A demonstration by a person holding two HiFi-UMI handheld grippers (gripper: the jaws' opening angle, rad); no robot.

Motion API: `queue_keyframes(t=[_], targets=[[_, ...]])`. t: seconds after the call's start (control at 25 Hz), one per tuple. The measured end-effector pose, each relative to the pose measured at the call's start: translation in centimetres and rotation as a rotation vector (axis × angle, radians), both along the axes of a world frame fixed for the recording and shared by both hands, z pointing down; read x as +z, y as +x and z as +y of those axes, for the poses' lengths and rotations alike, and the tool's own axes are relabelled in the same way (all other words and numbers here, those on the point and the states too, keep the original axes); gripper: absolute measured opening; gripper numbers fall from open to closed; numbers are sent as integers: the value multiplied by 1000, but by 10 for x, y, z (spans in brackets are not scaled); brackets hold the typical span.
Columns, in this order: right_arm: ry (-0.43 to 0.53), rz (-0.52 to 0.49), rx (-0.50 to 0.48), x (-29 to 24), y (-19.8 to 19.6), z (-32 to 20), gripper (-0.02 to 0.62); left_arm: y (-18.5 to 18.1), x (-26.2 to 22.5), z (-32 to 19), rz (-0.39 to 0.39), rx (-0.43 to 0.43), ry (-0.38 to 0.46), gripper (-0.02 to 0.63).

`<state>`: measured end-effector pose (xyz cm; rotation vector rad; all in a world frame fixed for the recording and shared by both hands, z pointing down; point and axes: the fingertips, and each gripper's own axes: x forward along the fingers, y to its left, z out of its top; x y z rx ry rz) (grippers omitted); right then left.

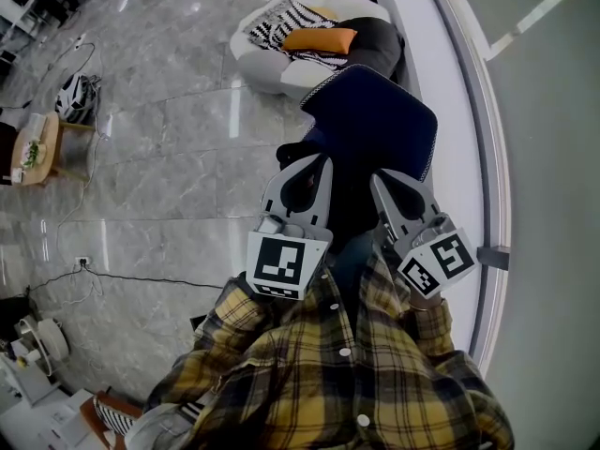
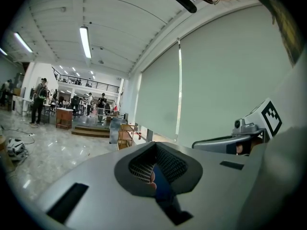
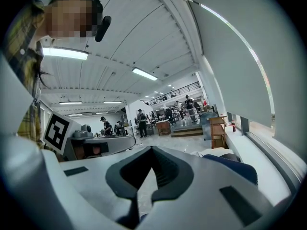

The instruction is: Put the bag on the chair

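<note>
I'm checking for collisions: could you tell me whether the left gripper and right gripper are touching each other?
Apart. The head view shows the left gripper and right gripper side by side with a dark gap between them.

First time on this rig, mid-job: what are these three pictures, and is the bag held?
No robot arm: a person in a plaid shirt holds a two-jaw gripper in each hand. The head view looks steeply down on the left gripper and right gripper, each carrying a marker cube. The other two pictures look along each gripper's own jaws. Both pairs of jaws stand together, and no bag clearly shows between them. Ahead stands a blue chair, beyond it a white beanbag with an orange cushion, on a grey floor. The dark shape between the grippers might be the bag; I cannot tell.
</note>
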<state>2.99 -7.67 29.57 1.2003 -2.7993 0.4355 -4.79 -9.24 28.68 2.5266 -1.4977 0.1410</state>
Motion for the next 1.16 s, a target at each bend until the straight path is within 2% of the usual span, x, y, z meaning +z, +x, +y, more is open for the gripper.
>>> queue_keyframes(t=[0.24, 1.16], targets=[[3, 12, -21, 0, -9, 0, 17, -11, 1, -1, 2, -22, -6, 18], [-5, 25, -42, 4, -11, -1, 17, -10, 6, 0, -20, -14, -16, 18]])
